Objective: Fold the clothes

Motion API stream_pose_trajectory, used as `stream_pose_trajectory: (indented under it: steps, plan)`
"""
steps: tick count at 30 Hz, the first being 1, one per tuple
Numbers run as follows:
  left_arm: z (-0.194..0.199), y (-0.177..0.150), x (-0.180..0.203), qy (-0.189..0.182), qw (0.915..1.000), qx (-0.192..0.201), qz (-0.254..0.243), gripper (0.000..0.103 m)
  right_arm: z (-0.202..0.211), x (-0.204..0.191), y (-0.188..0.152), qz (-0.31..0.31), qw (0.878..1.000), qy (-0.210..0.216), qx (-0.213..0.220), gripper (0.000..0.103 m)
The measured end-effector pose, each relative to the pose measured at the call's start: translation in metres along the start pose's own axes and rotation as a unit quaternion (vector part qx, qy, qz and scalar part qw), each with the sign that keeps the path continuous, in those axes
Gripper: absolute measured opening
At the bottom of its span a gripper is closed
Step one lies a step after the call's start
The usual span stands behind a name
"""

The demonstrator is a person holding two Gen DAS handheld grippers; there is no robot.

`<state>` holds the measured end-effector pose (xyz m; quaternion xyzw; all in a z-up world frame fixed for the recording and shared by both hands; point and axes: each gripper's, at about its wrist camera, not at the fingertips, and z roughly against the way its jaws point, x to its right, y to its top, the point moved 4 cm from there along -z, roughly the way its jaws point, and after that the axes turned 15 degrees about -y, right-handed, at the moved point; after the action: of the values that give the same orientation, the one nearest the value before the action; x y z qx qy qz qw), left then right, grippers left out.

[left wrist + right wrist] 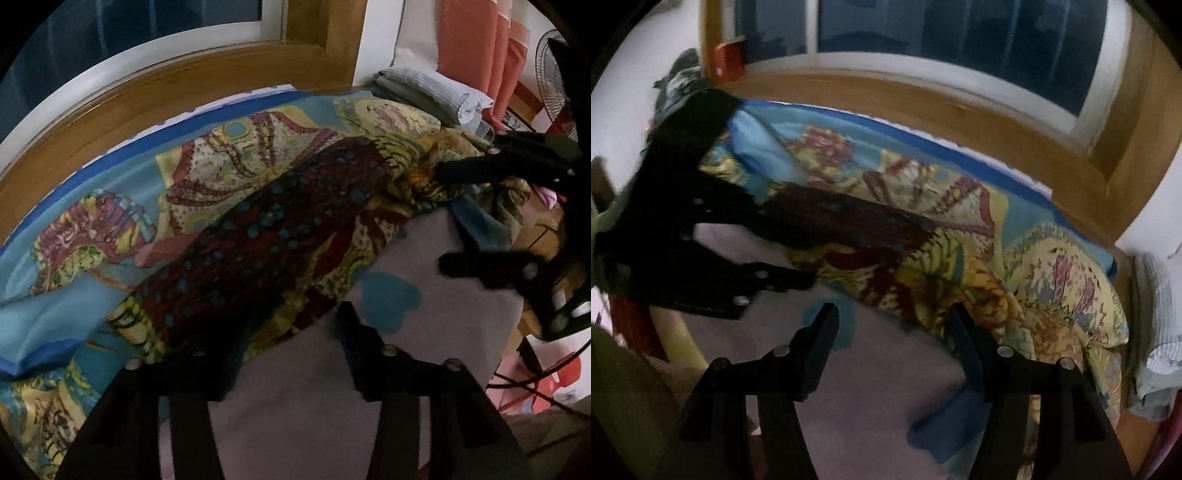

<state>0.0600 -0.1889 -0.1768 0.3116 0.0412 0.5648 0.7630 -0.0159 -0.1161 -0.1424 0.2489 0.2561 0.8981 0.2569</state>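
Left gripper [291,325]: black, at 6 o'clock in the left wrist view. Its two fingers [364,332] stand wide apart. The near edge of the cloth lies between them. I cannot tell if they touch it.

Right gripper [894,314]: black, at 6 o'clock in the right wrist view. Its fingers [822,328] are wide apart too. The right finger tip sits at the edge of the cloth. The left finger is over the bare sheet.

Bed sheet [295,424]: pale grey-purple with blue blobs. It lies flat under both grippers.

Cloth [266,229]: a thin, bright cloth with blue, yellow and dark red patterns. It lies on the bed just past the fingers. A dark red part with blue dots is rolled in a long bunch across the middle. The rest spreads flat toward the window side.

Cloth in the right view [923,236]: it runs from 10 o'clock to 4 o'clock. It is bunched up at the 4 o'clock end.

Other gripper seen from the left: the right gripper [443,218] shows at 3 o'clock. One finger lies on the bunched end of the cloth.

Other gripper seen from the right: the left gripper [790,247] shows at 9 o'clock. Its fingers are spread around the dark end of the cloth.

Folded grey and white bedding [432,92]: it sits past the cloth at 1 o'clock.

Wooden window frame [184,81]: it runs along the far side of the bed.

Dark window glass [960,37]: at 12 o'clock, farthest away.
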Motion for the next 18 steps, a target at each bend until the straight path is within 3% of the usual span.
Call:
stream_pose_trajectory:
  steps: [7, 8, 10, 14, 17, 18]
  plan:
    - [-0.003, -0.002, 0.008, 0.007, 0.9998, -0.008, -0.016, 0.058, -0.051, 0.002, 0.004, 0.032, 0.999, -0.014, -0.032, 0.060]
    - [-0.004, -0.002, 0.007, 0.009, 0.9999, -0.004, -0.014, 0.059, -0.049, 0.005, 0.005, 0.024, 0.999, -0.005, -0.030, 0.053]
    - [-0.006, 0.000, 0.004, 0.017, 0.9998, 0.004, -0.013, 0.059, -0.045, 0.009, 0.007, 0.010, 1.000, 0.013, -0.026, 0.008]
    - [-0.007, 0.009, -0.002, 0.033, 0.9992, 0.020, -0.004, 0.057, -0.037, 0.018, 0.011, -0.020, 0.998, 0.048, -0.018, 0.001]
    - [-0.002, 0.015, -0.008, 0.039, 0.9987, 0.031, 0.001, 0.002, -0.031, 0.025, 0.014, -0.042, 0.996, 0.075, -0.011, 0.001]
    - [0.000, 0.017, -0.009, 0.040, 0.9986, 0.035, 0.003, 0.002, -0.028, 0.027, 0.015, -0.050, 0.995, 0.083, -0.009, 0.000]
